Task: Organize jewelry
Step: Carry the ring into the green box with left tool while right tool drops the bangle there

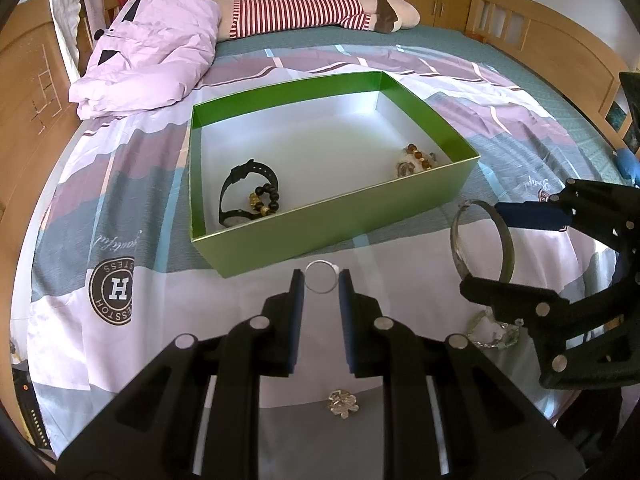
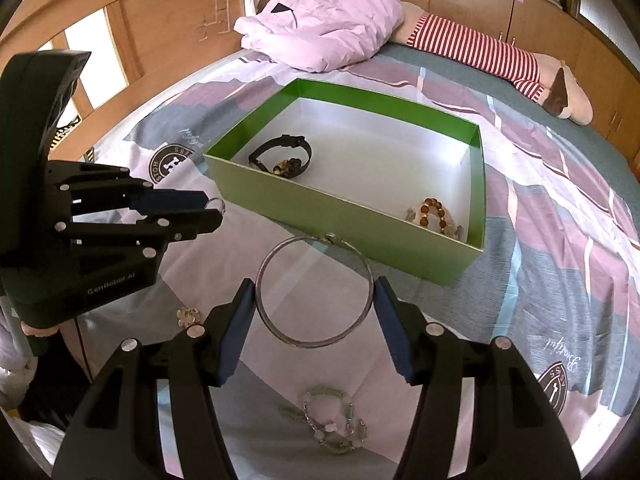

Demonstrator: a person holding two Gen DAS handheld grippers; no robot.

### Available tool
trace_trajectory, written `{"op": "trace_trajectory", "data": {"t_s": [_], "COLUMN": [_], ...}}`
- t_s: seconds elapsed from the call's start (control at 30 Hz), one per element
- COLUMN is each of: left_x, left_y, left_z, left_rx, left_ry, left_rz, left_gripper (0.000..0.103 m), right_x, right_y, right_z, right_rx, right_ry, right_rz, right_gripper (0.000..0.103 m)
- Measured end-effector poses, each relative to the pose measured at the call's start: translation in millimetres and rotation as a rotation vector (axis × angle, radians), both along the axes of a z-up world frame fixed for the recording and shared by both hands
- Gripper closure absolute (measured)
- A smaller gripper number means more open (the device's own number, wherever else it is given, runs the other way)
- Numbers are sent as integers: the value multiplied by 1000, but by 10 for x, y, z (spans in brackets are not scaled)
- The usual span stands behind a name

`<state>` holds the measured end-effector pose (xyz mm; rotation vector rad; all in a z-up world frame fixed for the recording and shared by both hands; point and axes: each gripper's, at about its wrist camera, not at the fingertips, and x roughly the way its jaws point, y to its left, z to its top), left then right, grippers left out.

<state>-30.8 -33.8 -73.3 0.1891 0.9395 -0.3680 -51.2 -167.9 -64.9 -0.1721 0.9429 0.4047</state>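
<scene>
A green box [image 1: 320, 224] [image 2: 360, 216] sits on the bed. It holds a black watch [image 1: 240, 196] [image 2: 280, 152], a black-and-gold bead bracelet [image 1: 266, 202] and an amber bead bracelet [image 1: 418, 158] [image 2: 434, 210]. My left gripper [image 1: 321, 280] [image 2: 216, 210] is shut on a small silver ring [image 1: 321, 277] [image 2: 216, 204], held in front of the box. My right gripper [image 2: 315, 292] [image 1: 480, 248] is shut on a large silver bangle [image 2: 316, 292] [image 1: 482, 240], lifted near the box's front wall.
A pale green bracelet [image 2: 332, 420] [image 1: 494, 330] and a small flower-shaped brooch [image 1: 343, 402] [image 2: 188, 316] lie on the patterned sheet near me. A pink quilt [image 1: 148, 40] and a striped plush [image 1: 312, 12] lie behind the box. Wooden bed rails stand at both sides.
</scene>
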Motion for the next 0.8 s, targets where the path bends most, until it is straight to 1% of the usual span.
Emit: {"op": "trace_trajectory", "data": {"t_s": [0.07,0.17,0.27,0.37,0.43,0.5,0.53,0.6,0.67,0.77,0.8], "left_x": [7,52,186,390,521,658,755,871,909,945,947], "left_y": [28,77,126,154,163,179,191,194,177,118,97], "left_z": [35,181,298,374,354,288,225,130,75,-8,-28], "left_rx": [2,5,-7,-9,2,-16,-35,-57,-47,-27,-15], "left_ry": [-22,-84,-105,-135,-156,-143,-110,-68,-72,-64,-65], "left_rz": [29,96,140,182,203,208,212,202,203,189,189], "left_gripper": [86,86,86,86,86,86,86,86,86,85,78], "right_x": [3,21,93,279,406,560,632,792,862,912,931], "right_y": [9,-10,-67,-170,-242,-305,-320,-347,-363,-376,-394], "right_z": [-17,-27,64,221,286,298,280,183,66,-96,-130], "right_rx": [-5,-9,1,63,106,138,146,147,147,108,108], "right_ry": [3,1,-37,-84,-116,-146,-149,-127,-95,-69,-61], "right_rz": [2,-11,-46,-103,-141,-191,-205,-243,-255,-268,-275], "right_gripper": [43,43,43,43,42,42,42,42,42,42,42]}}
